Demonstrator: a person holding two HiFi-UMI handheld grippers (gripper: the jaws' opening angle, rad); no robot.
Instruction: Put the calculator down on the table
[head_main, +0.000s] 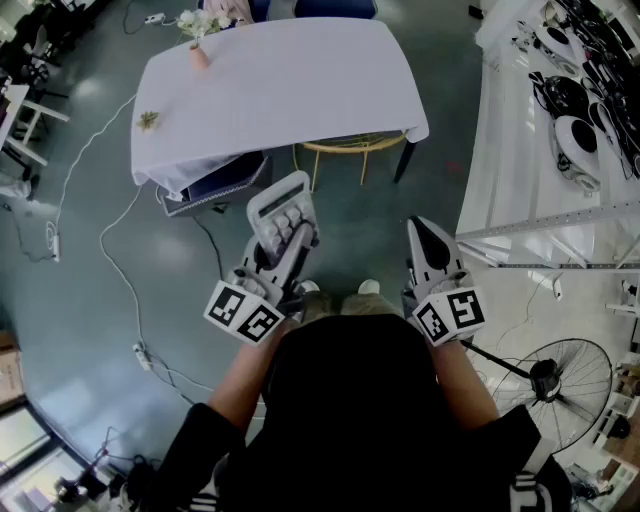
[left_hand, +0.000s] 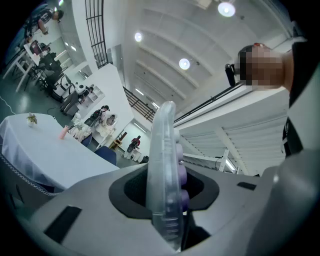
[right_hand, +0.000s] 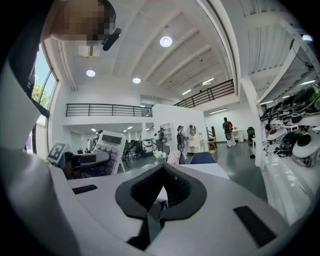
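Observation:
A white calculator (head_main: 281, 212) with pale keys is held up in the air, well short of the table, with my left gripper (head_main: 291, 252) shut on its lower end. In the left gripper view the calculator (left_hand: 164, 165) stands edge-on between the two jaws, its purple keys facing right. My right gripper (head_main: 432, 246) hangs level beside it, jaws together and empty. From the right gripper view the calculator (right_hand: 111, 148) shows at the left, and my right gripper (right_hand: 154, 214) has nothing in it. The table (head_main: 300, 85) under a white cloth lies ahead.
A pink vase with flowers (head_main: 198, 48) stands at the table's far left corner, a small sprig (head_main: 148, 120) on its left edge. A yellow-framed chair (head_main: 355, 148) and a dark box (head_main: 215, 185) sit below the table. Racks of white equipment (head_main: 575, 120) fill the right; a fan (head_main: 560, 385) stands near.

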